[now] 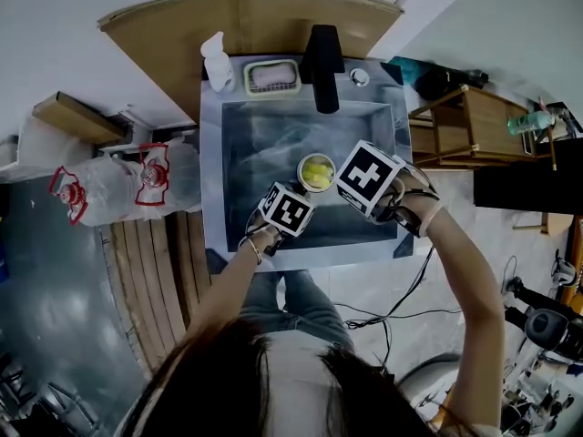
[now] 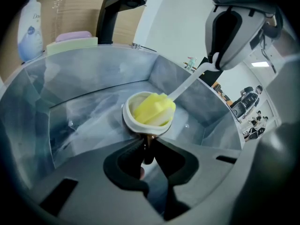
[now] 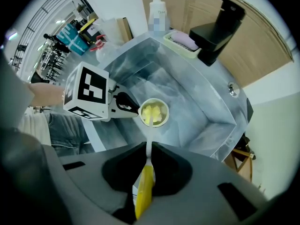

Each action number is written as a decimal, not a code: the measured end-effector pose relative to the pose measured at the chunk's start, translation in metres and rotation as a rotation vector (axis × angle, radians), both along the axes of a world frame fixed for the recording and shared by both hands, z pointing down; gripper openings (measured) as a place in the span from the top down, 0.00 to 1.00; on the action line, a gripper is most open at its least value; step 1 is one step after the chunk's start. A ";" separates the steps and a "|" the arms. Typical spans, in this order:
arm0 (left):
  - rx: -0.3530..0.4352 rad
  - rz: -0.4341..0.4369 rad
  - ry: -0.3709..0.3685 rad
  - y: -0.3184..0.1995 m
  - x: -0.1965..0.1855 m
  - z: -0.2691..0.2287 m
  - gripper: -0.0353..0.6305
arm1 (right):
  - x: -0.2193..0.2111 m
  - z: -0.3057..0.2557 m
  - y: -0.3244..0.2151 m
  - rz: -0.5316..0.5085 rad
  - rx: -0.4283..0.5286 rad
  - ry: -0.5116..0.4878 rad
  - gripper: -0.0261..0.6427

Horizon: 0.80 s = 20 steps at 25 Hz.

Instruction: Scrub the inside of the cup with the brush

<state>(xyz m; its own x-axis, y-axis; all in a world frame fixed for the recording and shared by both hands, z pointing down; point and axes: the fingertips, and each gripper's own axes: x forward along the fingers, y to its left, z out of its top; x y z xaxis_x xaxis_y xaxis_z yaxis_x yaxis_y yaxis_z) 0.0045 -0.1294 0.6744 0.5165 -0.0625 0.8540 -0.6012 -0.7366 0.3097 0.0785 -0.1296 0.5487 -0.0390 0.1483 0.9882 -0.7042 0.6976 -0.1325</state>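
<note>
Where the cup [image 1: 316, 172] is: over the sink [image 1: 211, 153]; one; left gripper [image 2: 147, 149] pinched shut on its near side.
In cup: one brush [image 2: 154, 108], yellow head.
Right gripper [image 3: 149, 161]: clamped on brush handle.
Dish [image 1: 248, 80]: one pink soap [image 1: 271, 76].

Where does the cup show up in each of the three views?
Head view: cup near centre, inside the sink.
Left gripper view: cup at centre, just above the jaws.
Right gripper view: cup at centre, above the jaws.
Shared landmark: the black faucet behind the sink.
</note>
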 end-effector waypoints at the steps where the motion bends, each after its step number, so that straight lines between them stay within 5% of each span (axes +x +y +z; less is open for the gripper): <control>1: 0.006 0.004 -0.003 0.000 0.000 0.000 0.84 | -0.002 -0.001 0.001 0.000 0.001 -0.008 0.89; 20: 0.027 0.020 -0.027 0.000 0.001 -0.001 0.84 | -0.004 -0.003 -0.019 0.056 0.073 -0.026 0.89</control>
<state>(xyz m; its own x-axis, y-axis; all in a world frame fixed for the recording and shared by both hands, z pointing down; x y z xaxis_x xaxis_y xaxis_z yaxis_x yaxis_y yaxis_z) 0.0053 -0.1297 0.6734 0.4946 -0.0755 0.8658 -0.5938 -0.7568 0.2733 0.0745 -0.1489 0.5455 -0.0709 0.0724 0.9949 -0.7391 0.6659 -0.1011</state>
